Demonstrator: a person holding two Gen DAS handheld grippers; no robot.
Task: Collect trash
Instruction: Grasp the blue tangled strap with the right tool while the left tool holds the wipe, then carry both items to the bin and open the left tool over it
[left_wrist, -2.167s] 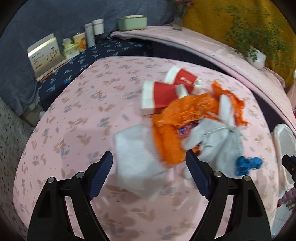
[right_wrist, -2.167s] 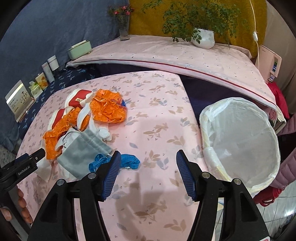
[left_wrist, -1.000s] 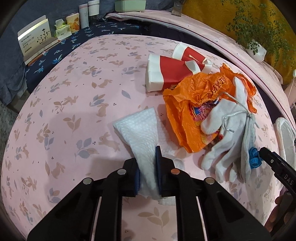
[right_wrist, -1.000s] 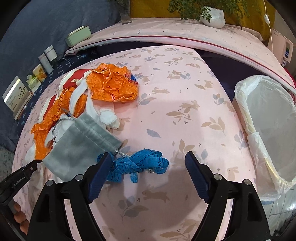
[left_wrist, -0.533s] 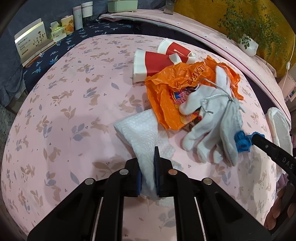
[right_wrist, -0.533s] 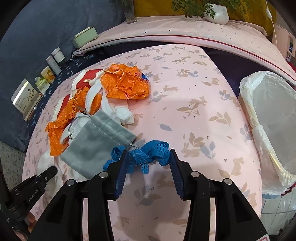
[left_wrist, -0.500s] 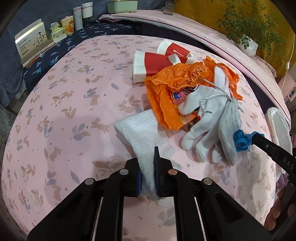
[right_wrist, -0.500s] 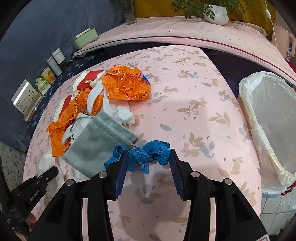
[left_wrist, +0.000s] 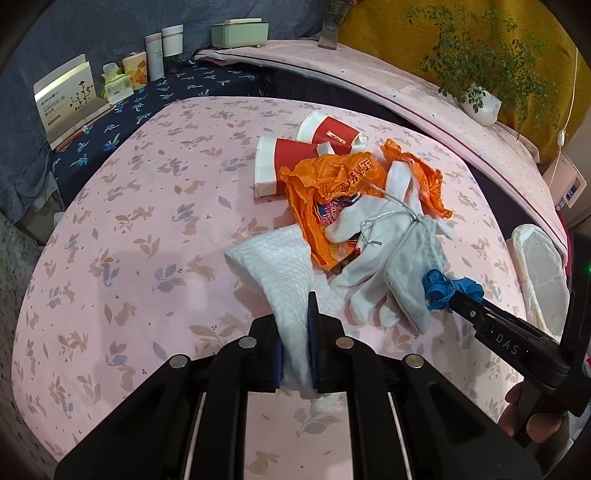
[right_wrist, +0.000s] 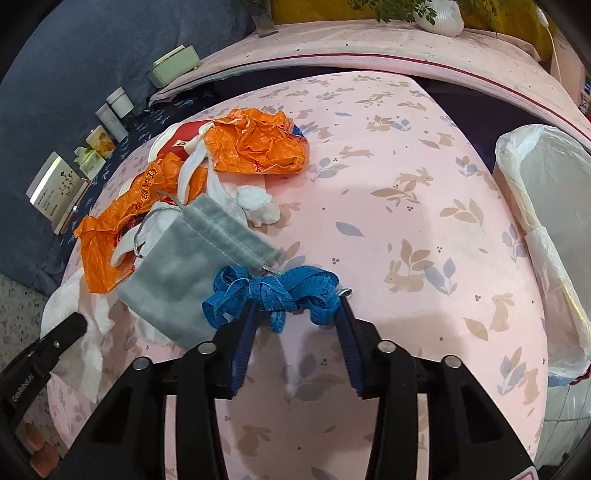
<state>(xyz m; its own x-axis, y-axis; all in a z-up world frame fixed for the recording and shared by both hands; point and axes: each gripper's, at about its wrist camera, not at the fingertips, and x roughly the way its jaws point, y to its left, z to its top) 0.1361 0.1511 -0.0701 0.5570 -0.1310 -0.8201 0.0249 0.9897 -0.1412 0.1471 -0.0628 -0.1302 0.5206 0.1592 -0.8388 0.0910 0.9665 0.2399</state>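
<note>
White tissue (left_wrist: 277, 266) pinched fast in left gripper (left_wrist: 294, 345), its free end trailing on pink tablecloth (left_wrist: 147, 221). Blue measuring tape (right_wrist: 273, 291) bunched between pads of right gripper (right_wrist: 295, 321), jaws just closing, both pads against the bundle; loose loops hanging outside the grip. Beside it: grey pouch (right_wrist: 192, 254), white gloves (left_wrist: 369, 229), orange bags (right_wrist: 255, 144), red cups (left_wrist: 288, 162). Lined bin (right_wrist: 546, 221) at right table edge. Risks: tape loops snagging the pouch cord and dragging it along; loosely held tape slipping before the bin.
</note>
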